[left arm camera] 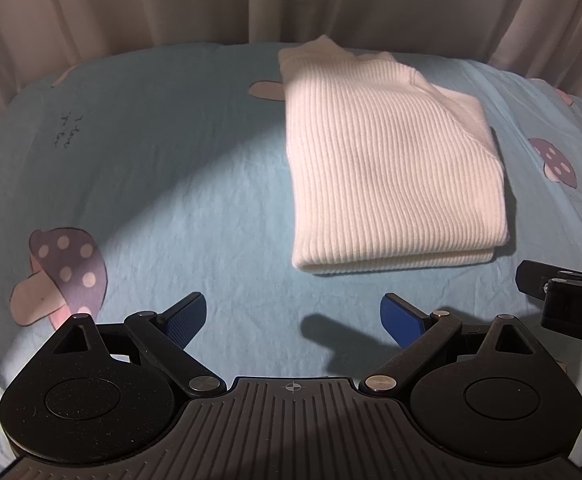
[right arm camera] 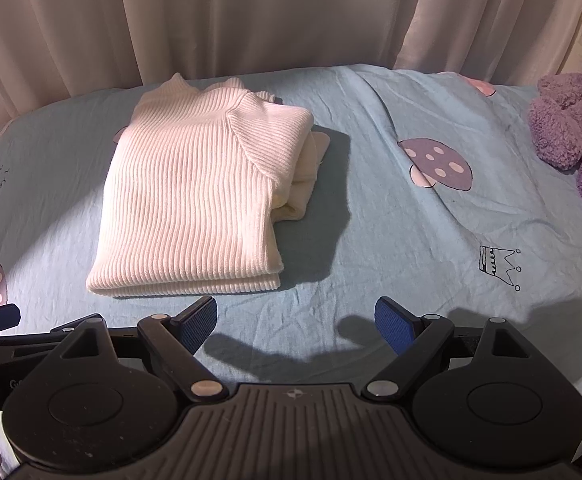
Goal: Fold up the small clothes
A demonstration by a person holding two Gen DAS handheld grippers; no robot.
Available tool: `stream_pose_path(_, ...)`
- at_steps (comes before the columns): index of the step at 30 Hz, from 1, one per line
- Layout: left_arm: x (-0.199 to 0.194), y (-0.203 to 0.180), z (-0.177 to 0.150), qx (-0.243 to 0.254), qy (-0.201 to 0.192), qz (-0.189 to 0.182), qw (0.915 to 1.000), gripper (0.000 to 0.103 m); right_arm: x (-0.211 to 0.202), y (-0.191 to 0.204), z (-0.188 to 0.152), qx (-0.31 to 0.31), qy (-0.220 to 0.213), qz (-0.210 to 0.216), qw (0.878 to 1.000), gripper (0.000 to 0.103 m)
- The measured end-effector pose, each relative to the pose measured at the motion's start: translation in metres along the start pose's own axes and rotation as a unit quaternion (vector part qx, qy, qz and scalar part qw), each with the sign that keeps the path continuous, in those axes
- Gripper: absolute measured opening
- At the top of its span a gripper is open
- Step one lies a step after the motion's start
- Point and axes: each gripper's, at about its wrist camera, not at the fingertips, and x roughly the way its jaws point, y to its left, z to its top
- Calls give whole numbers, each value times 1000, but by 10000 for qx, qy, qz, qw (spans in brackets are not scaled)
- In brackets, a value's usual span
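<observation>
Both tongs [left arm camera: 293, 318] [right arm camera: 295, 322] wide, empty, short of folded sweater's [right arm camera: 187, 200] near edge.

White ribbed sweater [right arm camera: 187, 196]; blue mushroom-print sheet [right arm camera: 391, 248].

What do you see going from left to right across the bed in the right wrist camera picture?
White ribbed sweater → purple mushroom print → little crown drawing → fuzzy purple teddy, all lying on the blue sheet.
</observation>
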Motion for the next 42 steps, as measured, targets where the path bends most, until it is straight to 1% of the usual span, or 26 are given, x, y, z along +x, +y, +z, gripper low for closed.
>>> stream_pose_path(23, 4, -5, 6, 67, 17, -124, 9999, 97, 2, -3, 0, 28, -11, 20, 10000, 86)
stream_pose_path(26, 2, -6, 6, 136, -60, -159, 9998, 97, 1, -2, 0, 17, -17, 27, 10000, 86)
stream_pose_path(30, -1, -7, 5, 212, -195, -98, 9995, 97, 1, -2, 0, 1, -27, 27, 10000, 86)
stream_pose_path(36, 1, -6, 5, 198, -70, -163, 9996, 97, 0, -2, 1, 7, -53, 38, 10000, 86)
stream_pose_path(42, 0, -7, 5, 213, -53, -94, 9997, 97, -1, -3, 1, -7, -66, 64, 10000, 86)
